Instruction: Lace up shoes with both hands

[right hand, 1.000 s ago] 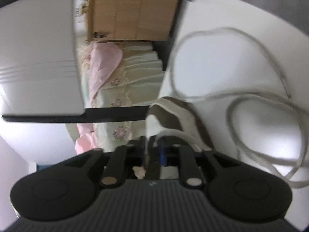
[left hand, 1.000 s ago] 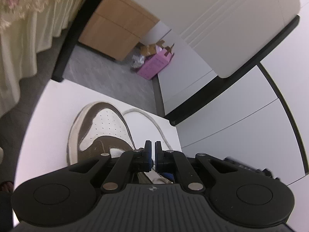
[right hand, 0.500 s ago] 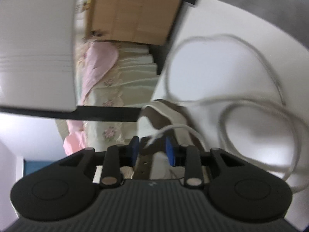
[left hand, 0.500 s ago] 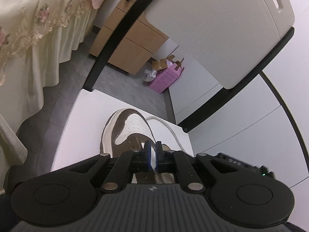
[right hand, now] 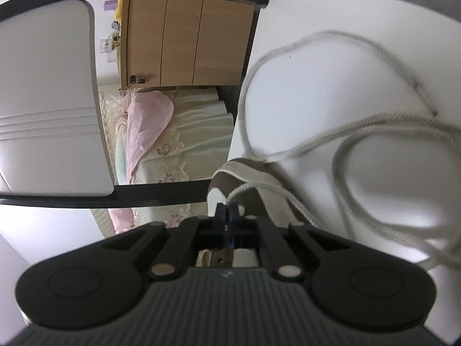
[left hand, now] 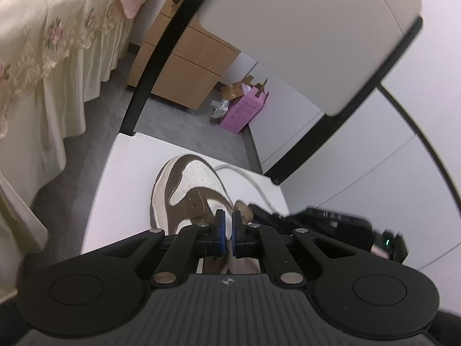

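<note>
One shoe [left hand: 188, 190], brown and white, lies on the white table [left hand: 121, 178], toe toward the far edge. One lace [right hand: 371, 132] trails from it in two loose loops over the table to the right, and a strand of it shows past the toe in the left wrist view.

The left gripper [left hand: 226, 232] hangs over the shoe's near part, its two blue pads [left hand: 221, 230] clenched with only a thin slit between; whether it pinches anything, I cannot tell. The right gripper [right hand: 227, 216] has just closed, and its two pads are clamped on the lace where that rises off the shoe.

Beyond the table: one bed [left hand: 43, 57] far left, one wooden cabinet [left hand: 187, 69], one pink box [left hand: 245, 111] on the floor.
</note>
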The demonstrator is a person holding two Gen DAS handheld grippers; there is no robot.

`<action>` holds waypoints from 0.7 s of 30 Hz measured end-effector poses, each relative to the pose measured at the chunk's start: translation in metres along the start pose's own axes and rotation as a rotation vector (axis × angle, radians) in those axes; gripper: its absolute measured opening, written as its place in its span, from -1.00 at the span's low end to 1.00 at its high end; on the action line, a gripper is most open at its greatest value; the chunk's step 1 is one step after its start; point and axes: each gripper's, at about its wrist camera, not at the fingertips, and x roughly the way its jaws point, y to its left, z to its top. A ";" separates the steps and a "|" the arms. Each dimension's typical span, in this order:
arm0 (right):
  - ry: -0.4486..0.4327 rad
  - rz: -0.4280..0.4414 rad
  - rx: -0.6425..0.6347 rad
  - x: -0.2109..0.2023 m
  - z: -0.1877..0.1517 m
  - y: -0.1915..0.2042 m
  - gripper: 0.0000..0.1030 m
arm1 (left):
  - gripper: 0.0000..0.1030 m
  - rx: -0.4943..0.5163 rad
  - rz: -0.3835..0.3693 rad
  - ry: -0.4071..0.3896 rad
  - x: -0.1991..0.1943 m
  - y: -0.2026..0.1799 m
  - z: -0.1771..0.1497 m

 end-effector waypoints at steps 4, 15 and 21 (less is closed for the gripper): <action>0.025 0.018 0.029 0.003 -0.003 0.000 -0.95 | -0.19 0.061 0.042 -0.008 -0.009 -0.010 -0.011; 0.088 0.032 0.065 0.005 -0.004 -0.002 -0.87 | 0.09 0.202 0.162 0.006 -0.009 -0.031 -0.031; 0.121 0.021 -0.021 -0.002 -0.001 0.007 -0.37 | 0.06 0.233 0.234 0.025 0.009 -0.027 -0.032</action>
